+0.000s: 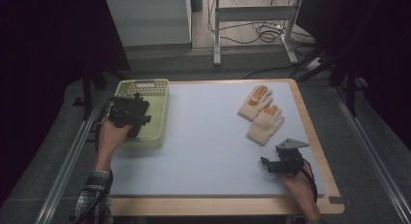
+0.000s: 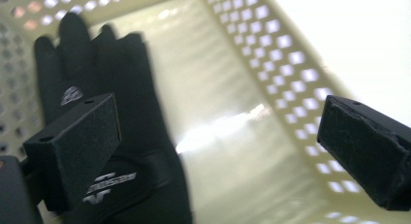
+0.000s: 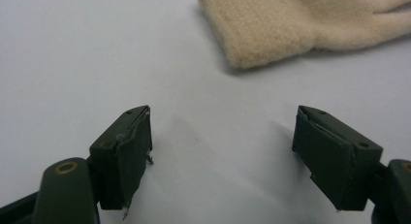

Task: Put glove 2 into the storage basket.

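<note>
At the near edge of the table (image 1: 223, 204), the person's right hand (image 1: 301, 187) lay low on the pale blue-grey mat (image 1: 208, 146) and held the right gripper (image 1: 265, 164) almost level, pointing toward the left and a little away. In the right gripper view its two dark green jaws stood wide apart with nothing between them, only the smooth mat under them, and the soft ribbed cuff of a cream knitted glove (image 3: 271, 27) lay just ahead of them, not touching. On the other side, the left forearm in a checked sleeve (image 1: 94, 195) rose from the bottom of the high view, and the left hand (image 1: 112, 134) held the left gripper (image 1: 133, 118) above the near half of the pale yellow plastic basket (image 1: 160, 112), tilted down into it. In the left gripper view the black, flat-faced jaws were also wide open and held nothing; under them, on the shiny floor of the basket (image 2: 228, 151), a black glove (image 2: 121, 88) with small white printing lay flat, its fingers toward the far perforated wall. Farther across the mat, near the right far corner, the cream glove (image 1: 265, 124) lay partly over a second cream glove with orange marks (image 1: 255, 102), both flat, fingers pointing away.
</note>
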`<state>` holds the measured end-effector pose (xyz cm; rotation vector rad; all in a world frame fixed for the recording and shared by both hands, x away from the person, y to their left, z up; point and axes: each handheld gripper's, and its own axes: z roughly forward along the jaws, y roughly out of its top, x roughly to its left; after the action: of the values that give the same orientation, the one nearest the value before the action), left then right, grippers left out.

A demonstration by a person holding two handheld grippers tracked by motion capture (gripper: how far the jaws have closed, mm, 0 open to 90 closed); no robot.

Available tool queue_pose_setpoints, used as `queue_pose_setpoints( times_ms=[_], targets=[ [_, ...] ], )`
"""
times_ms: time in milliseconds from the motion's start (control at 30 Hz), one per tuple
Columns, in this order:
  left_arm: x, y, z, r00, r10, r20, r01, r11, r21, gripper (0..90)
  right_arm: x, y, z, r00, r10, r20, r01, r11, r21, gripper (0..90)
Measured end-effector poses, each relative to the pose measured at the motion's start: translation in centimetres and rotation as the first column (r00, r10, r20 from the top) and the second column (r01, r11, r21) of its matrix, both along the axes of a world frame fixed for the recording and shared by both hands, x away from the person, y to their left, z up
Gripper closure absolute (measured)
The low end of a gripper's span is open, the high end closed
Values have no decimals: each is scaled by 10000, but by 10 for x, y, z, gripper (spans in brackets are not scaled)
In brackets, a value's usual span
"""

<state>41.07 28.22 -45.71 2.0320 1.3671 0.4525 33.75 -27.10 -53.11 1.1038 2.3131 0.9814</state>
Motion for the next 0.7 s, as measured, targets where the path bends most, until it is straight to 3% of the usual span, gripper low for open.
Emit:
queue_pose_setpoints(
  times_ms=[167, 300, 467, 500, 533, 700],
  targets=[
    [-13, -18, 7, 9969, -637, 456, 646, 9977, -186, 25, 0, 0, 0, 10000, 1, 1, -1, 10000, -3, 218],
    [-23, -34, 13, 9897, -1215, 757, 1236, 9920, -241, 25, 0, 0, 0, 10000, -8, -12, 8, 10000, 2, 218],
    [-34, -55, 16, 9769, -1876, 1020, 1918, 9809, -327, 26, 0, 0, 0, 10000, 2, 3, -2, 10000, -7, 218],
    [-38, -65, 16, 9709, -2120, 1115, 2169, 9756, -339, 26, 0, 0, 0, 10000, -2, -1, 2, 10000, -6, 218],
    [-38, -65, 16, 9709, -2120, 1115, 2169, 9756, -339, 26, 0, 0, 0, 10000, -2, -1, 2, 10000, -6, 218],
    [-46, -87, 15, 9533, -2737, 1273, 2800, 9594, -339, 25, 0, 0, 0, 10000, -1, -1, 1, 10000, -4, 218]
  ],
)
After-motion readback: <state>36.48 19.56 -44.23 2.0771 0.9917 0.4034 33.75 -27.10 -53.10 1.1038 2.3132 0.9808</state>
